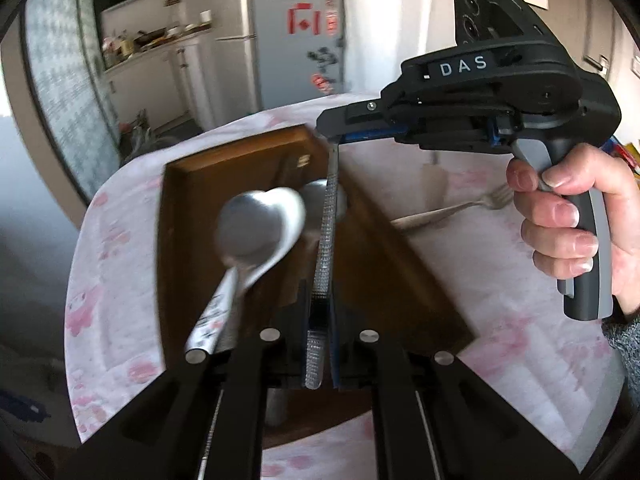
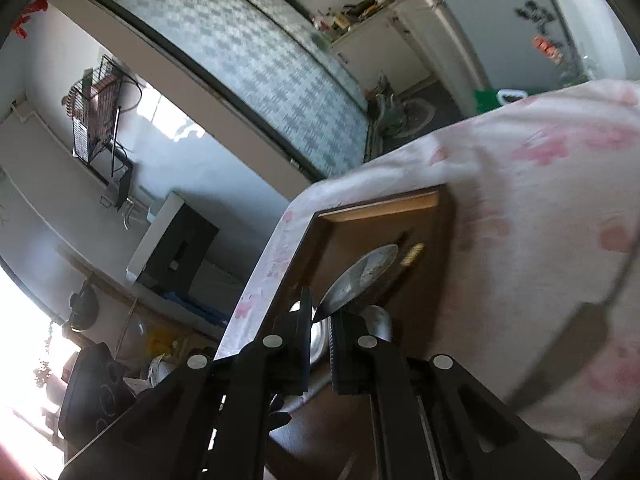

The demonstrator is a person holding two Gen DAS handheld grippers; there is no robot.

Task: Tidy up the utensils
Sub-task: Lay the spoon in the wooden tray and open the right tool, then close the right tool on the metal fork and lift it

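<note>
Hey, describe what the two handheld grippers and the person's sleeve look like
The right gripper is matte black plastic, marked "DAS" in white, with a green light on top, blue trim and a grey-and-black pistol handle. The left gripper shows black linkage arms with round silver pins. The sleeve is grey knit.

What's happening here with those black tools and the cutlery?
A person is sorting cutlery with a hand-held gripper in each hand. The left hand-held gripper is shut on a textured metal utensil, and the right hand-held gripper seems to pinch its far end, above a wooden tray. A white spoon lies in the tray. A fork waits on the tablecloth.
</note>
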